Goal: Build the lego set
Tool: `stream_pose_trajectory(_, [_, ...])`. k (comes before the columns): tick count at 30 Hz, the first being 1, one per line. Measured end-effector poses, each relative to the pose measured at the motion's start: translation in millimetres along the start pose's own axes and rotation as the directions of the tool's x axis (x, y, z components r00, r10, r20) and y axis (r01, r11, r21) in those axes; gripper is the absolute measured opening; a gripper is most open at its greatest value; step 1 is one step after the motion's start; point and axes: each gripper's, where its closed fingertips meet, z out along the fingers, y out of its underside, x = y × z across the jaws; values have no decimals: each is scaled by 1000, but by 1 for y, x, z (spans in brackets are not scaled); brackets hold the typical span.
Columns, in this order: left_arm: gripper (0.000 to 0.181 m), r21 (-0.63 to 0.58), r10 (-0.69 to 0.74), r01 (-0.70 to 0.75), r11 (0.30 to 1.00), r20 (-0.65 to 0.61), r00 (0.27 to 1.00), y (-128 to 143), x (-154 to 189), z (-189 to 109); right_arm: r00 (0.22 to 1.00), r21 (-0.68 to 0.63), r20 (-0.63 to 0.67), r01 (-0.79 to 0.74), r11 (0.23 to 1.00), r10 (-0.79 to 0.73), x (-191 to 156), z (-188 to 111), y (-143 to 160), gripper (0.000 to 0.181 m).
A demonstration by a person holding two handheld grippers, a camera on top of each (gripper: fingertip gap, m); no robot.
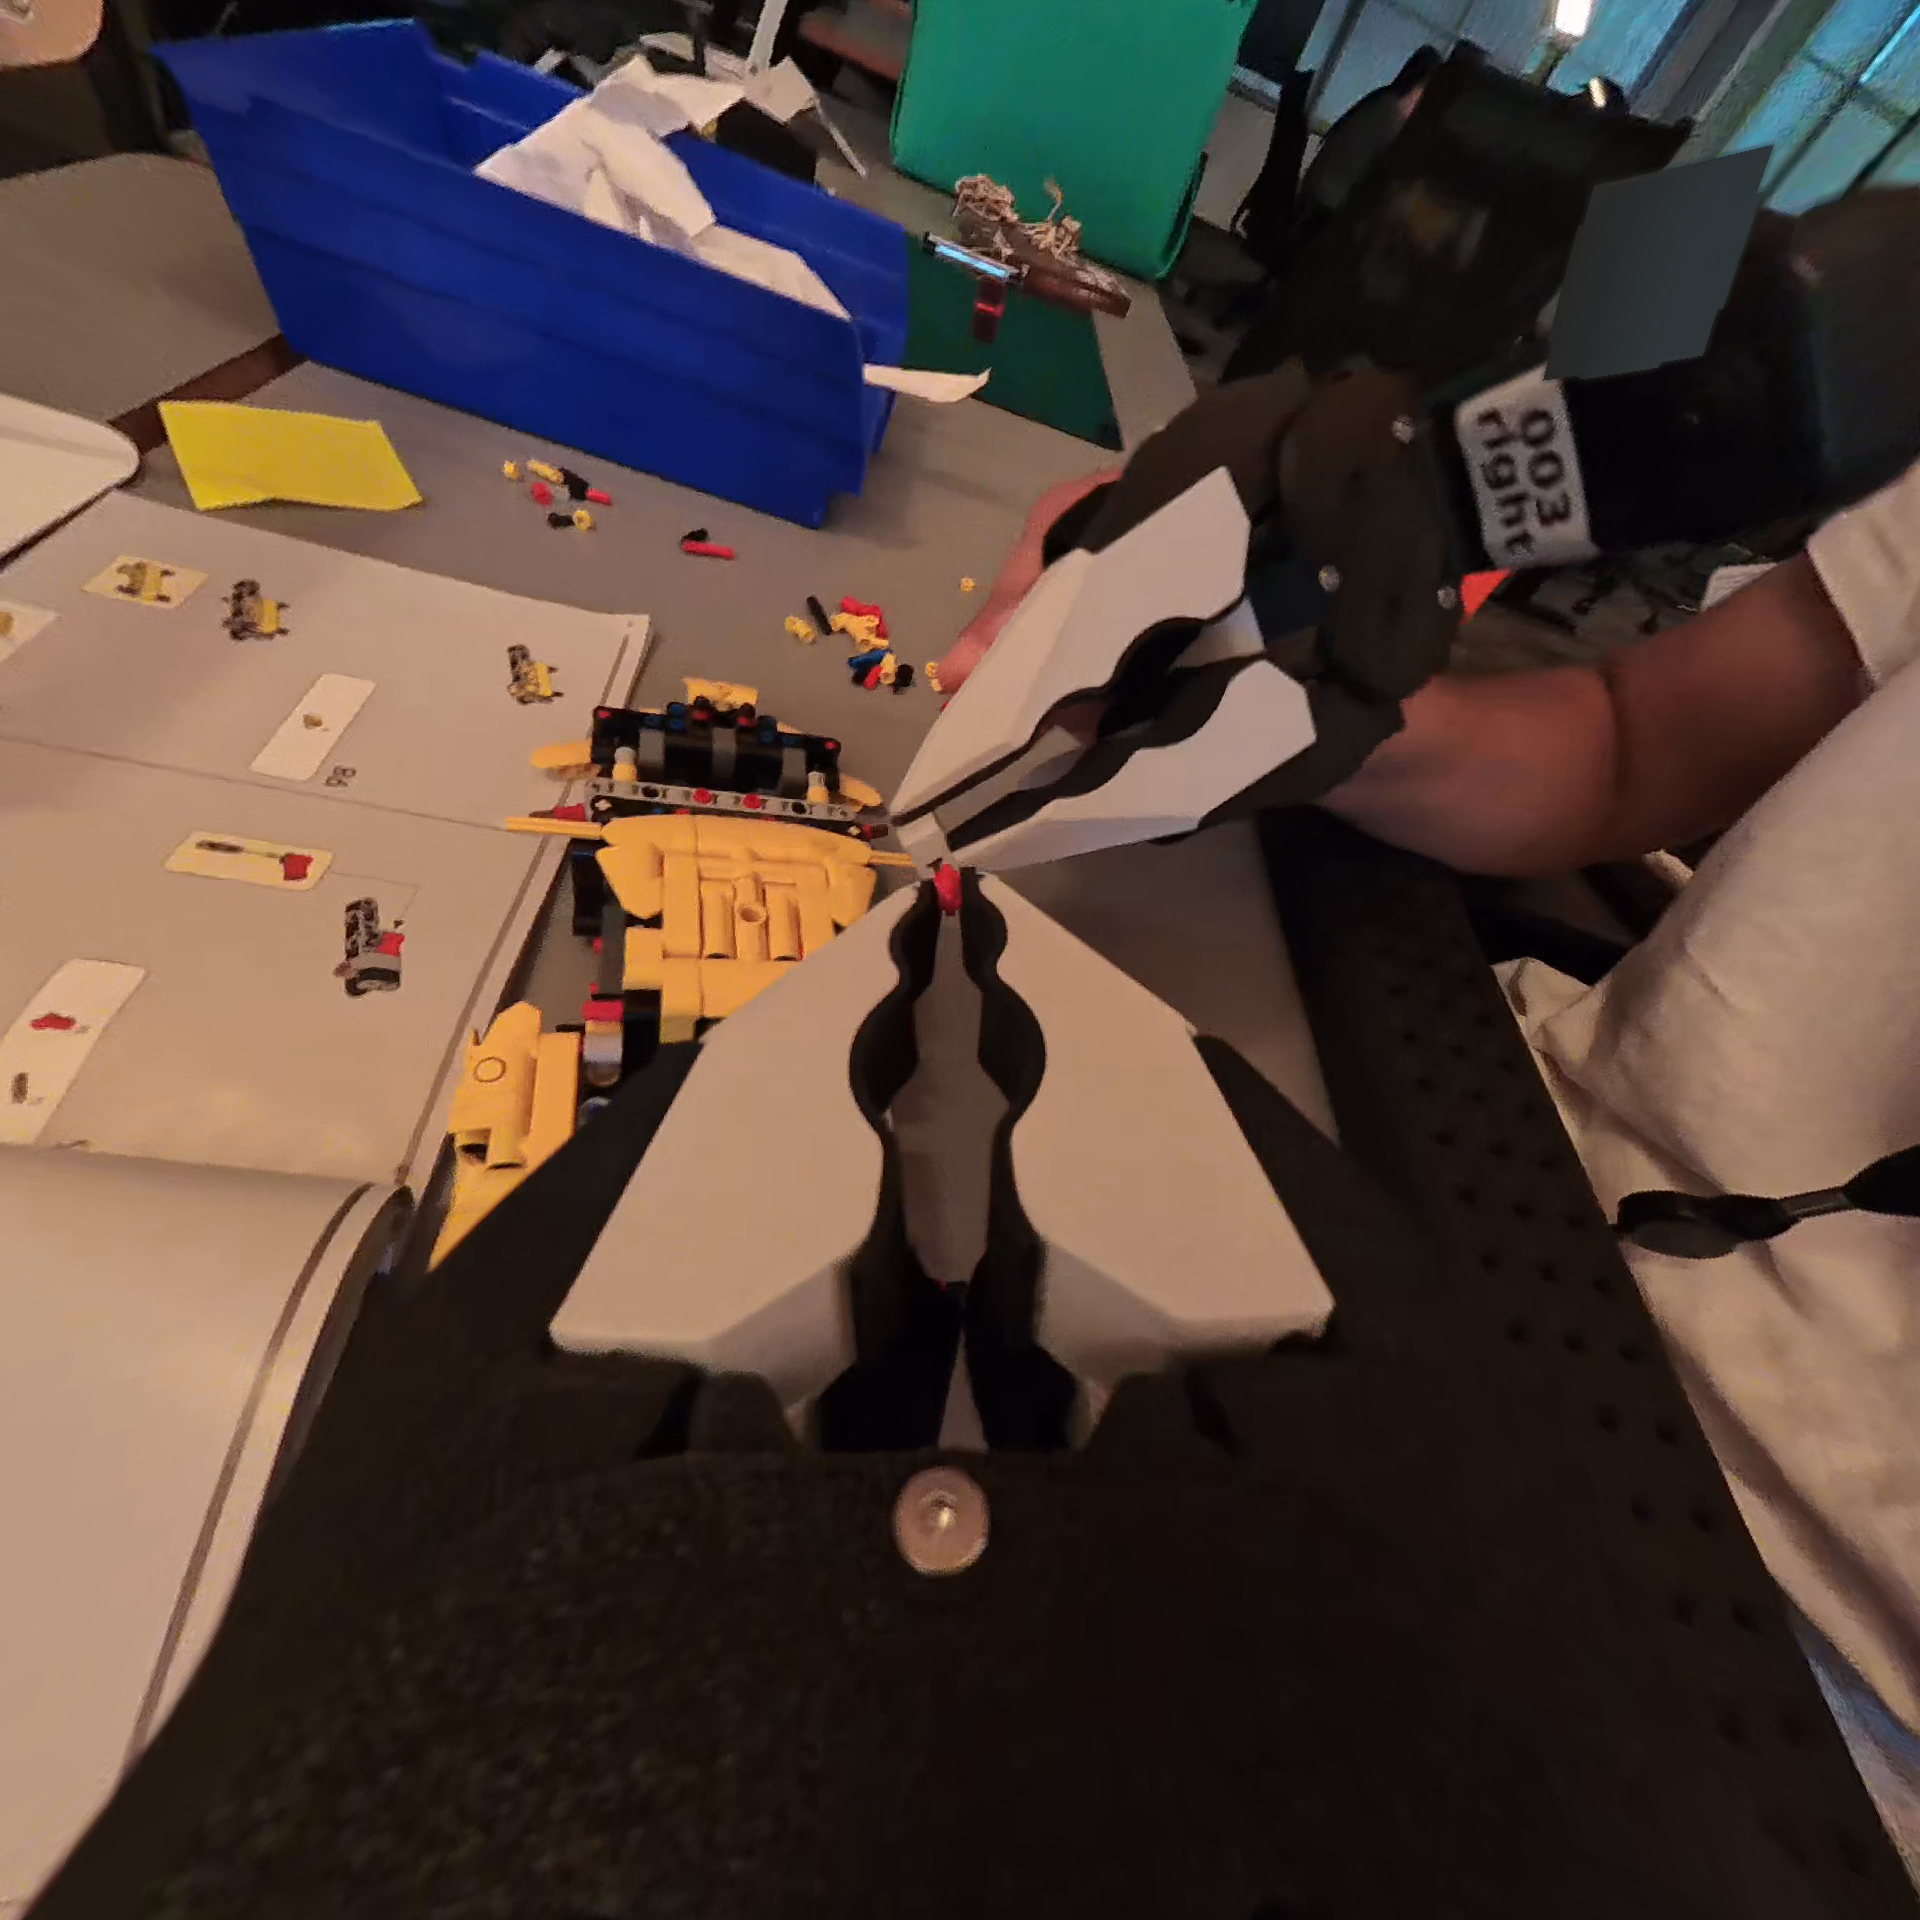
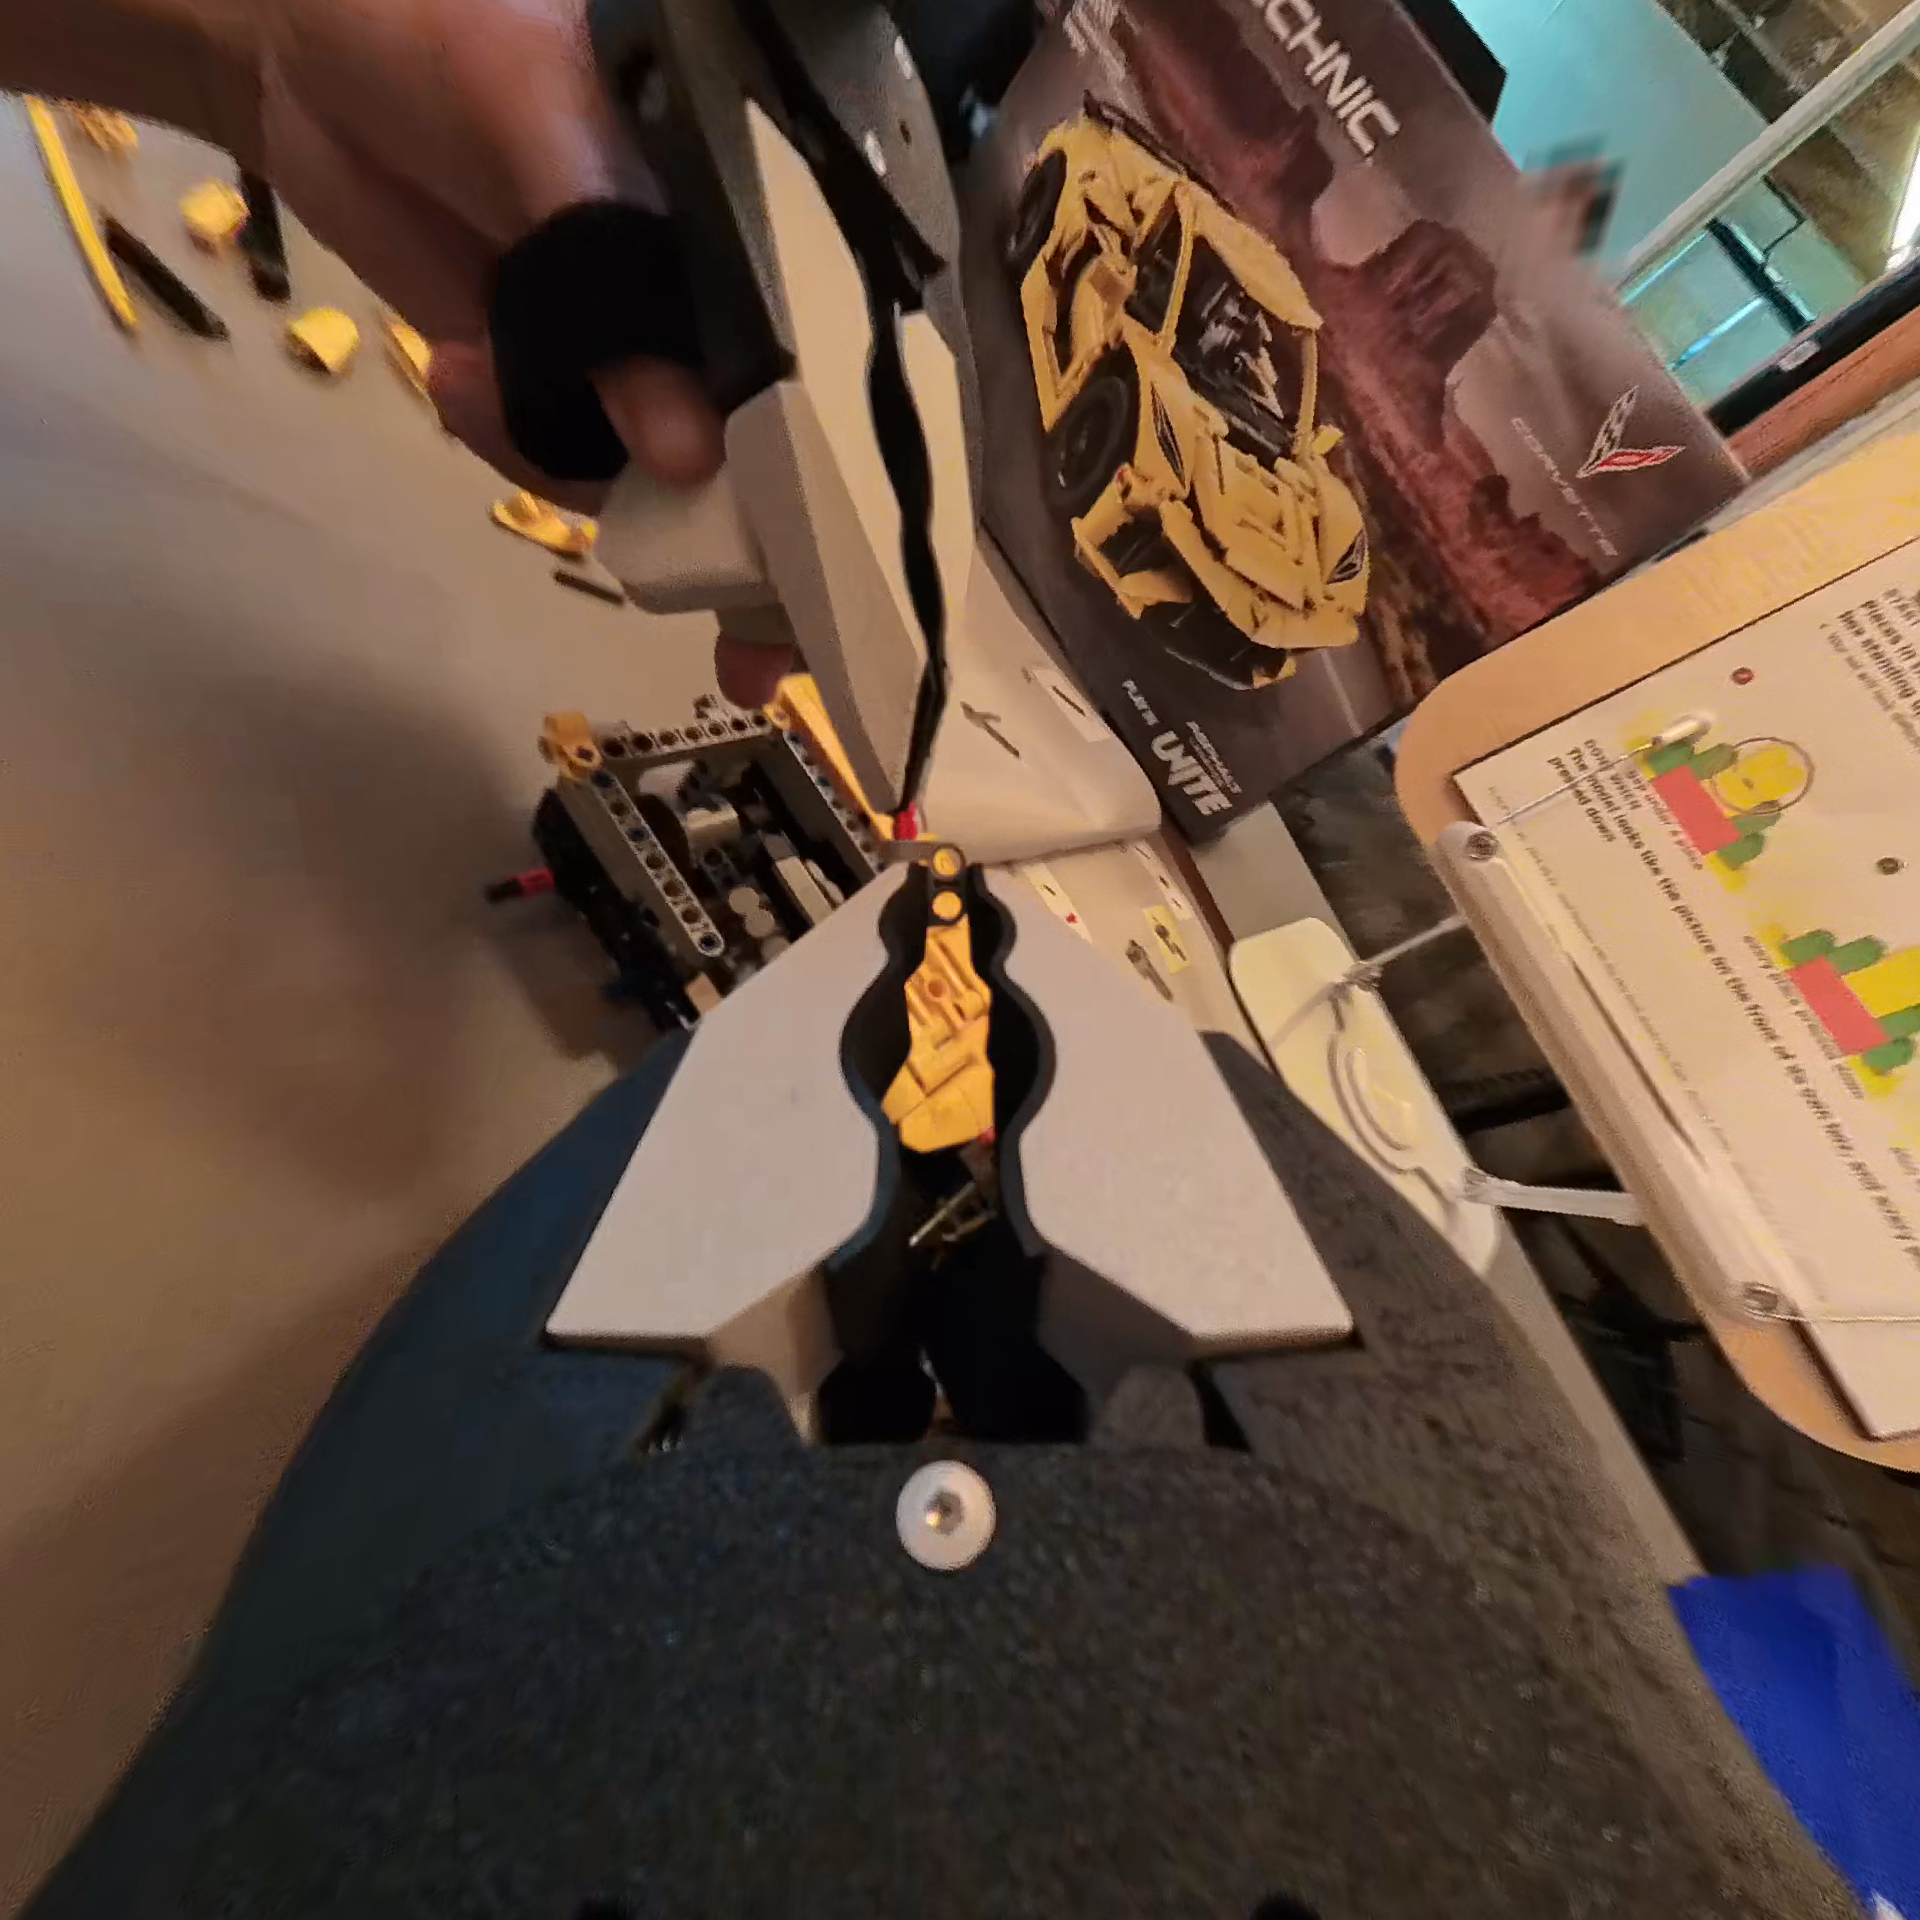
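Observation:
The partly built yellow and black lego car (image 1: 727,904) lies on the grey table next to the open instruction booklet (image 1: 260,831). My left gripper (image 1: 943,896) is shut on a small red pin (image 1: 947,885) and holds it at the car's right end. My right gripper (image 1: 906,826) comes in from the right, tip to tip with the left one. In the right wrist view my right gripper (image 2: 943,875) is shut on a thin black beam with yellow pins (image 2: 945,906) at the edge of the car (image 2: 686,831). The left gripper (image 2: 912,816) reaches down from above with the red pin (image 2: 907,823).
A blue bin (image 1: 540,270) with white paper stands at the back, with a yellow sheet (image 1: 281,457) to its left. Loose small pieces (image 1: 857,634) lie behind the car, and more yellow parts (image 2: 322,338) lie beyond it. The set's box (image 2: 1299,395) and a printed board (image 2: 1714,935) stand to the right. Both grippers' tips are close together, under 4 cm apart.

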Motion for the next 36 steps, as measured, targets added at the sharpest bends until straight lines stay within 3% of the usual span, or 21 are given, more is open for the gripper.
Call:
stream_pose_trajectory(6, [4,-24,-42,43,999,25,999,2,-3,4,998,-32,-31,60,998,-60,2,-1,4,6])
stream_pose_trajectory(11, [3,-101,203,-195,976,82,976,10,-1,4,999,-32,40,17,999,-16,-7,1,6,6])
stream_pose_trajectory(13, [3,-108,225,-218,970,61,972,12,3,3,995,-2,95,-3,1000,3,-13,-1,3,5])
stream_pose_trajectory(16, [3,-129,198,-189,973,56,979,15,3,3,994,-13,110,-16,1000,17,-15,0,4,6])
stream_pose_trajectory(21, [4,-46,126,-123,991,66,990,1,2,1,987,39,78,-142,989,139,-2,-2,-1,6])
stream_pose_trajectory(29, [4,-5,27,-27,1000,13,1000,-2,3,3,1000,41,10,-25,999,25,3,-5,-3,6])
stream_pose_trajectory(32, [4,-4,-37,37,999,-5,999,-2,3,4,994,11,-49,98,995,-97,3,-6,-4,6])
stream_pose_trajectory(36, [4,39,-149,151,988,-45,988,-8,2,5,988,10,-97,122,993,-120,9,-8,-5,7])
